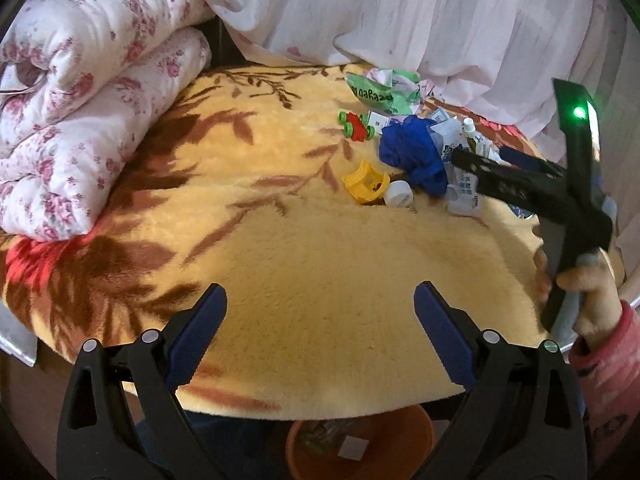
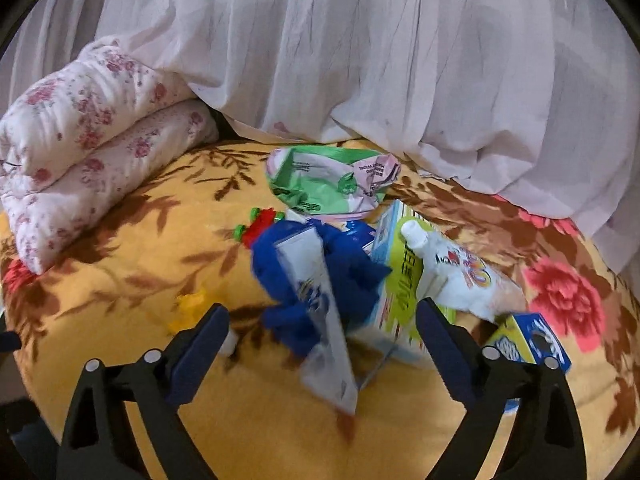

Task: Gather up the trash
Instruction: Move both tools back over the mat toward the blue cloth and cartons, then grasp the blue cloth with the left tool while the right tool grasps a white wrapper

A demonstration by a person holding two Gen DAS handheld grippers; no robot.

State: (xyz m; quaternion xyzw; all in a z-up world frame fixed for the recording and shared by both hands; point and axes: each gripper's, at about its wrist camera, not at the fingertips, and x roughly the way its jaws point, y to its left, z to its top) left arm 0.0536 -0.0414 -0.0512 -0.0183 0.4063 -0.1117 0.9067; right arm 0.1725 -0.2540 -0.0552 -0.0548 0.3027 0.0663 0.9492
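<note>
1. Left wrist view is showing my left gripper (image 1: 320, 320) hanging with its fingers spread wide over the bare near part of the yellow blanket (image 1: 304, 248), pinching nothing.
2. Below the blanket's near edge an orange bucket (image 1: 416, 436) is sitting on the floor with some scraps inside it.
3. My right hand (image 1: 588, 300) is gripping the right gripper's handle at the right of that view, and the tool is reaching toward the trash pile (image 1: 452, 148) on the far right of the blanket.
4. In the right wrist view my right gripper (image 2: 322, 334) is hovering with its fingers spread apart; a blurred white wrapper (image 2: 316, 320) is showing between them, but neither pad is pressing on it.
5. Behind the wrapper a blue cloth (image 2: 352, 256) is lying bunched, with a green bag (image 2: 320, 184) beyond it.
6. A white tube (image 2: 452, 272) and a lime box (image 2: 404, 280) are lying right of the cloth, and a blue carton (image 2: 532, 340) is sitting just beside my right finger.
7. A red and green toy (image 1: 356, 124) and a yellow toy (image 1: 366, 182) are lying left of the pile.
8. A folded floral quilt (image 1: 88, 112) is lying at the far left.
</note>
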